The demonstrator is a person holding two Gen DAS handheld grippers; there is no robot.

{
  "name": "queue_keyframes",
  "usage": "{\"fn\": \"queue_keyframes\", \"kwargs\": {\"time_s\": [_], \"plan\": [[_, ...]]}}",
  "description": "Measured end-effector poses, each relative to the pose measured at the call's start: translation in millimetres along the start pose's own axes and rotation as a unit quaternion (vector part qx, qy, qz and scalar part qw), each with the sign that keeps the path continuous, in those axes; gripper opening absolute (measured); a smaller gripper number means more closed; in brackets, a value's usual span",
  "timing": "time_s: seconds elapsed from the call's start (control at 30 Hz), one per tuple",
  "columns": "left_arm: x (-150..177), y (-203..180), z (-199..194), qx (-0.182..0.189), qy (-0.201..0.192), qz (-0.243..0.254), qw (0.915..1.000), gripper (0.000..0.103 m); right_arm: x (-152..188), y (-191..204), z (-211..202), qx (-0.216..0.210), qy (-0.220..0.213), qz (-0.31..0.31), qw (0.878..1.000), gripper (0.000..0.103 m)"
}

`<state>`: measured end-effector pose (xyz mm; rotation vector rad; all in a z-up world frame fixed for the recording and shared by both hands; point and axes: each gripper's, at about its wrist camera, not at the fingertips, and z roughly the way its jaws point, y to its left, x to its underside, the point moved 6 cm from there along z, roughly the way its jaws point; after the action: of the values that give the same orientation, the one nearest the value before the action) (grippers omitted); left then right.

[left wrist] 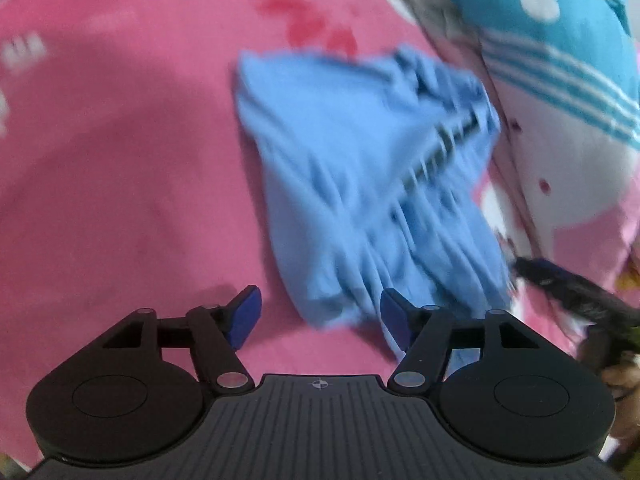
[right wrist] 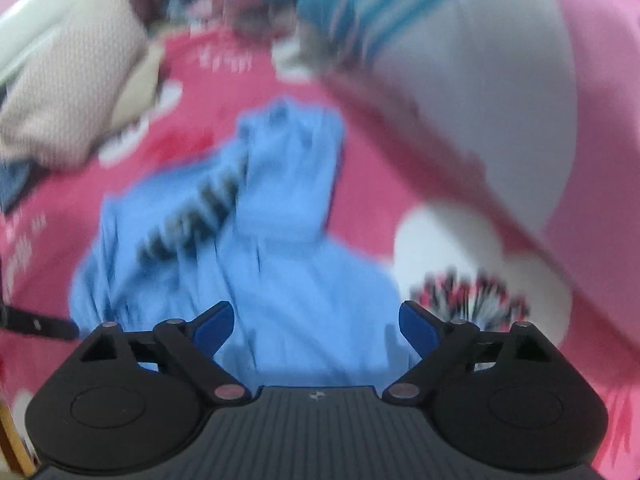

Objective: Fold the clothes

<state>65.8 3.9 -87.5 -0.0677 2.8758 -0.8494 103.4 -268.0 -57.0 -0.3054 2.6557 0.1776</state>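
Note:
A light blue garment (left wrist: 352,184) with dark lettering lies crumpled on a pink printed bedspread (left wrist: 120,160). In the left wrist view my left gripper (left wrist: 320,320) hovers open just short of the garment's near corner, nothing between its blue pads. The right gripper (left wrist: 576,292) shows there as a dark blur at the garment's right edge. In the right wrist view the same garment (right wrist: 248,248) fills the middle, and my right gripper (right wrist: 316,326) stands open above its near edge, holding nothing. Both views are motion-blurred.
A large teal, white and pink plush (left wrist: 560,60) lies right of the garment and looms at the upper right in the right wrist view as the plush (right wrist: 480,100). A beige cushion (right wrist: 68,92) sits at the far left. Bare pink bedspread (right wrist: 380,184) surrounds the garment.

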Motion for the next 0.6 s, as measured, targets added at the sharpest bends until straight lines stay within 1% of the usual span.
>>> {"fn": "queue_keyframes", "kwargs": {"time_s": [0.03,0.1,0.23,0.33,0.4,0.43,0.47,0.5,0.53,0.57,0.6], "plan": [[5.0,-2.4,5.8,0.003,0.015,0.002,0.9999,0.066,6.0,-0.9,4.4,0.006,0.006,-0.005,1.000,0.093],[13.4,-7.6,15.2,0.001,0.031,0.004,0.9995,0.066,18.0,-2.6,13.1,0.017,0.017,-0.014,1.000,0.094],[16.0,-19.4,28.1,0.003,0.026,0.006,0.9996,0.066,19.1,-10.4,36.4,0.019,0.031,-0.021,0.999,0.100],[11.7,-24.8,38.4,-0.006,0.012,-0.002,0.9999,0.064,20.7,-15.1,56.2,0.020,0.054,-0.033,0.998,0.101],[7.6,-23.2,43.9,-0.020,0.003,-0.010,0.9998,0.055,23.1,-18.5,65.3,0.009,0.077,-0.013,0.997,0.101],[5.2,-23.0,43.7,-0.023,-0.003,-0.006,0.9997,0.044,24.2,-20.2,69.7,0.004,0.089,-0.003,0.996,0.101],[2.8,-22.7,43.5,-0.026,-0.010,-0.003,0.9996,0.034,24.9,-18.9,66.9,0.001,0.087,-0.002,0.996,0.099],[0.6,-22.3,42.5,-0.029,-0.015,0.001,0.9995,0.026,25.7,-17.7,64.2,-0.002,0.086,-0.001,0.996,0.096],[-1.4,-21.6,40.3,-0.031,-0.020,0.006,0.9993,0.016,26.4,-16.4,61.4,-0.004,0.084,0.000,0.996,0.086],[-3.3,-20.8,37.3,-0.032,-0.024,0.012,0.9991,0.012,27.1,-15.2,58.7,-0.007,0.083,0.001,0.997,0.075],[-5.1,-19.7,33.3,-0.032,-0.029,0.017,0.9989,0.011,27.8,-13.9,55.9,-0.009,0.081,0.002,0.997,0.069]]}}
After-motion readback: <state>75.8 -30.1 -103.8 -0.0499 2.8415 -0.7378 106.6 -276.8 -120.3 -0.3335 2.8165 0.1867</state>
